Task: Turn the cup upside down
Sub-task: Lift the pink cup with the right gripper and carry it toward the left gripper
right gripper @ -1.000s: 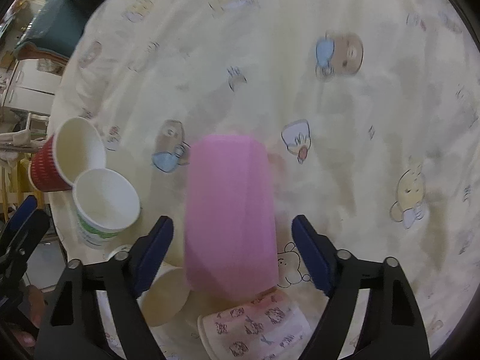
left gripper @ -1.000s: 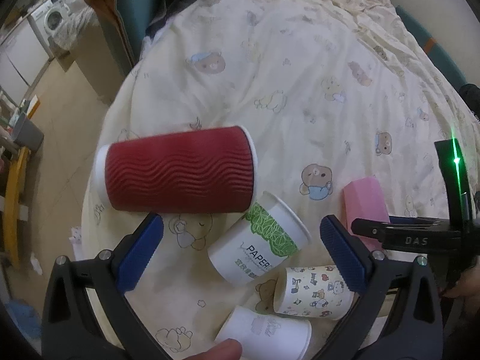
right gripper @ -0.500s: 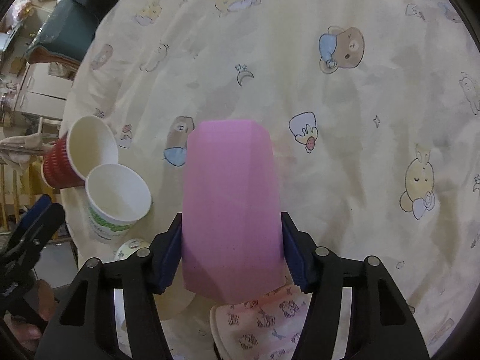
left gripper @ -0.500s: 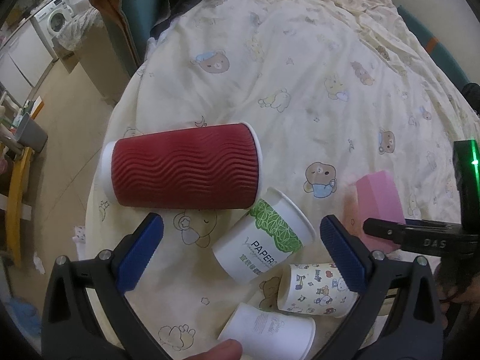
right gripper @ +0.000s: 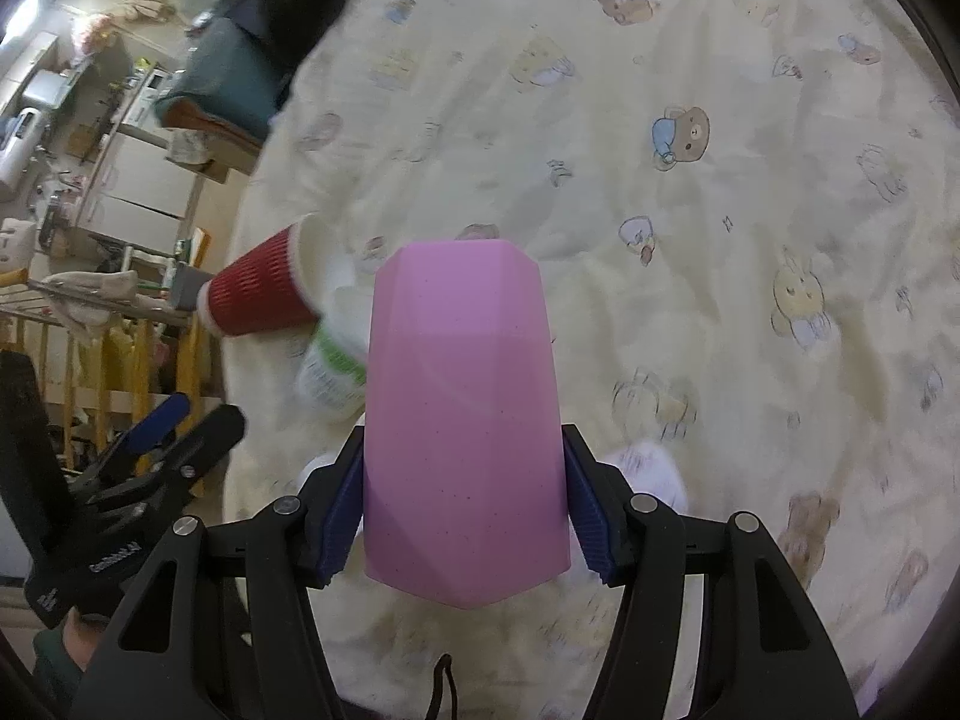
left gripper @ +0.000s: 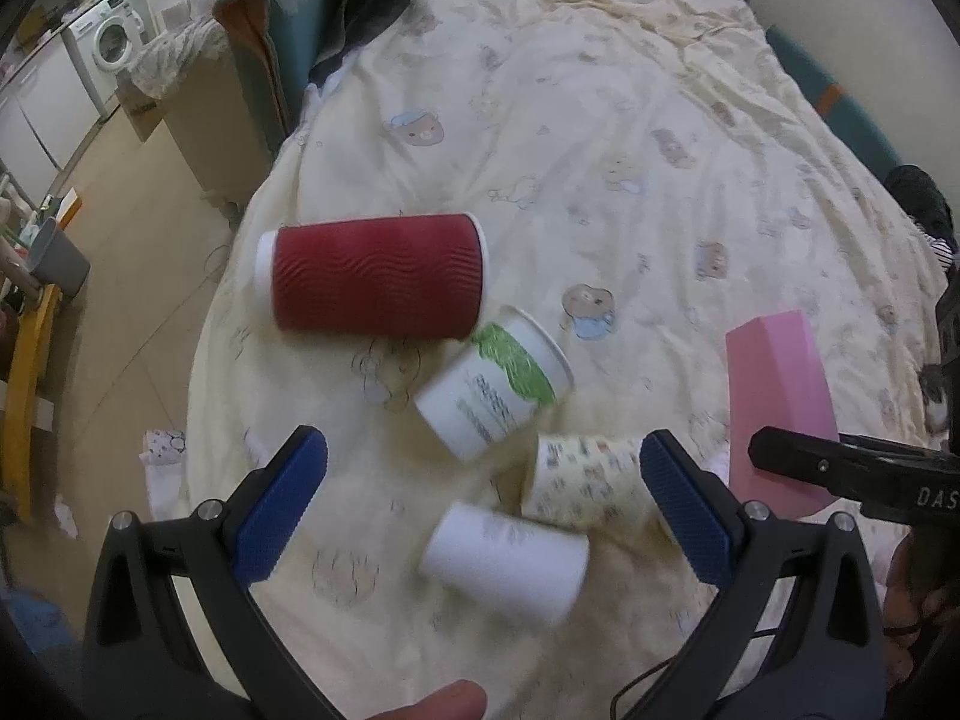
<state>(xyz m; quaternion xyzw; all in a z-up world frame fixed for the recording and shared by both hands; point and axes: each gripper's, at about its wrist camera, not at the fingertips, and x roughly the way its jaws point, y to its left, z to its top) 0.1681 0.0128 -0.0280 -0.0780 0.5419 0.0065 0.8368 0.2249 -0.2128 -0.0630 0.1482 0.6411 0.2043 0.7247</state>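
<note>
My right gripper (right gripper: 465, 504) is shut on a pink faceted cup (right gripper: 465, 414) and holds it above the bed; the cup also shows at the right of the left wrist view (left gripper: 777, 384). My left gripper (left gripper: 480, 510) is open and empty above several cups lying on their sides: a red ribbed cup (left gripper: 375, 282), a white cup with a green band (left gripper: 495, 384), a cartoon-print cup (left gripper: 585, 483) and a plain white cup (left gripper: 504, 561). The red cup (right gripper: 258, 294) and the green-band cup (right gripper: 330, 369) show left of the pink cup in the right wrist view.
The cups lie near the left edge of a bed with a cream bear-print cover (left gripper: 600, 150). Beyond the edge is bare floor (left gripper: 138, 228), a teal-covered chair (left gripper: 270, 60), a washing machine (left gripper: 108, 42) and a yellow wooden frame (left gripper: 24, 360).
My right gripper closed on the pink cup and lifted it off the bed. My left gripper drew back and up, staying open; the lying cups now sit farther away.
</note>
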